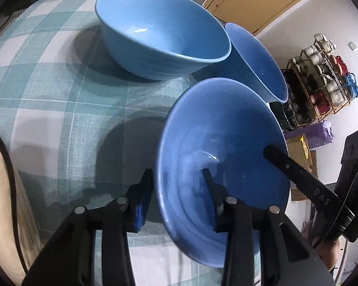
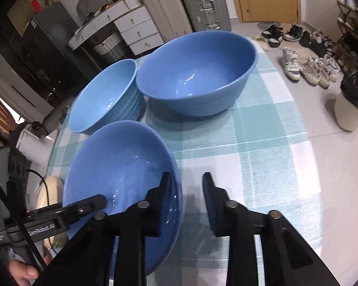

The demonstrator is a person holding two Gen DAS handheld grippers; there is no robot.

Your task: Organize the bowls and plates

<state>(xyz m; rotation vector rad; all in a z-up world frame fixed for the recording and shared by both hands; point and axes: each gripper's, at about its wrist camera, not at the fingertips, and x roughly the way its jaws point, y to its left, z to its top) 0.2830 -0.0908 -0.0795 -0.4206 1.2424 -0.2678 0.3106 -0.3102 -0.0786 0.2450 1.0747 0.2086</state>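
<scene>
— Blue bowl [image 1: 226, 124], where is it?
— Nearest of three on the checked tablecloth [image 1: 59, 119]. Left gripper [image 1: 176, 171] and right gripper [image 2: 186, 174] each straddle its rim on opposite sides, jaws part open, not clamping.

Nearest bowl [image 2: 121, 178] lies before two bowls [image 2: 195, 71] on the tablecloth [image 2: 262, 143]

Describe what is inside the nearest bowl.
One finger of the left gripper and one of the right gripper; nothing else shows. The fingers hide part of the bowl inside.
</scene>
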